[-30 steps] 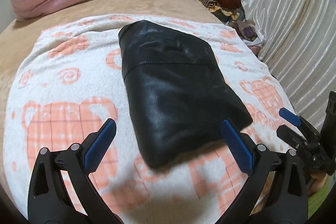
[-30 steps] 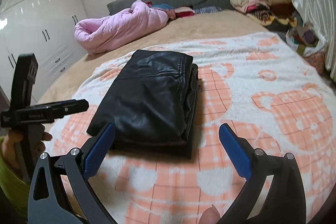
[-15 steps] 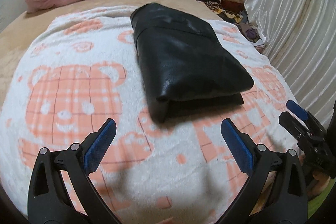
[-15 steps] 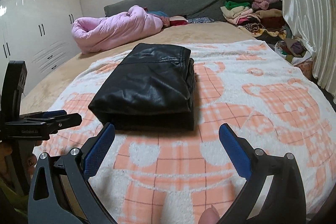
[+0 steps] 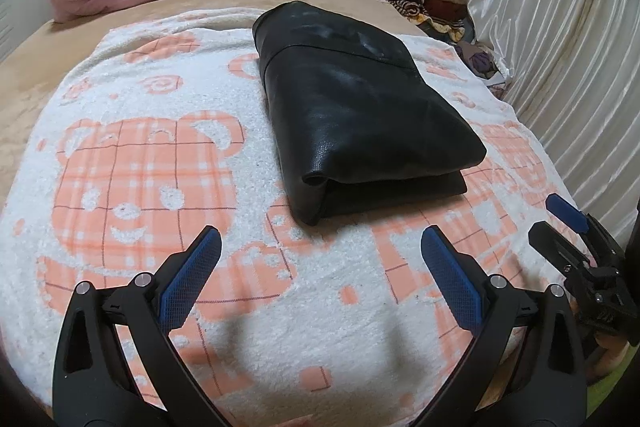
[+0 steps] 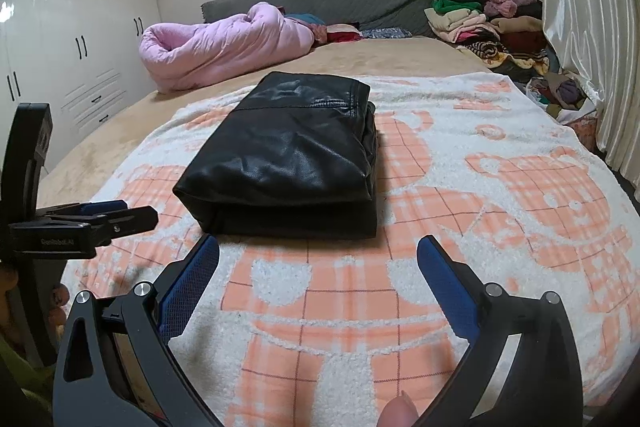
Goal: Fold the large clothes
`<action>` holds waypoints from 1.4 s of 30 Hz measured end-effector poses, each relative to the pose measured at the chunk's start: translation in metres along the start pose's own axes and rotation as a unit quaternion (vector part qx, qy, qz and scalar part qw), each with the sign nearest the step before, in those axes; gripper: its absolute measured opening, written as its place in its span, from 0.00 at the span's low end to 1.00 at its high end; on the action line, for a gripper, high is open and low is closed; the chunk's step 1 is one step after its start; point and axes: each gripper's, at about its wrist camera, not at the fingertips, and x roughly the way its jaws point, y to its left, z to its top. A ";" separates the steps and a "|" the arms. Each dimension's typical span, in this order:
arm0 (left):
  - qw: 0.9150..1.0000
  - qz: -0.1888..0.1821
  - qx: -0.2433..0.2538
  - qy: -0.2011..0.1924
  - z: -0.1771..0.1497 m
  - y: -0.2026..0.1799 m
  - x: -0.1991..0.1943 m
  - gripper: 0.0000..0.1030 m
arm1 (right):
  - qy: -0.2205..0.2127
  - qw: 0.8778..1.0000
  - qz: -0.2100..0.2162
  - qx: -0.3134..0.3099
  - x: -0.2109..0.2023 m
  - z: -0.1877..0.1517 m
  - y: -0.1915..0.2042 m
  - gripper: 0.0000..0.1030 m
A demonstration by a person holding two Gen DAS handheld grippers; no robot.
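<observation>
A bed (image 6: pixel 400 55) spread with a white blanket printed with orange bears (image 5: pixel 152 163) carries the single task garment, a black leather-look garment (image 5: pixel 360 107), which lies folded into a compact two-layer rectangle near the middle of the blanket, its rounded fold edge facing the cameras and a seam crossing its far end. Compared with one second ago, when the left wrist view stood close above the garment and the near edge ran between the fingers, both views now sit lower and farther back, so that bare blanket separates the garment from each tool; over the last half second the change is slight, the bundle itself keeping the same outline. This retreat suggests that the fold is finished and the garment let go, so the task for this piece appears essentially complete. The left gripper (image 5: pixel 320 267) is spread wide and holds nothing, hovering over the blanket short of the garment; the right gripper (image 6: pixel 318 271) is likewise spread and empty, just short of the near fold edge. Each tool appears at the margin of the other's view. Beyond the blanket lie a rolled pink quilt (image 6: pixel 224 43), a pile of assorted clothes (image 6: pixel 480 23) beside a pale curtain (image 5: pixel 560 39), and white wardrobe doors (image 6: pixel 72 39)
</observation>
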 end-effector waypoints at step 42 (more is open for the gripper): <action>1.000 0.031 0.003 0.003 -0.001 0.002 -0.001 0.91 | 0.004 1.000 -0.006 -0.008 0.003 -0.001 0.000 0.96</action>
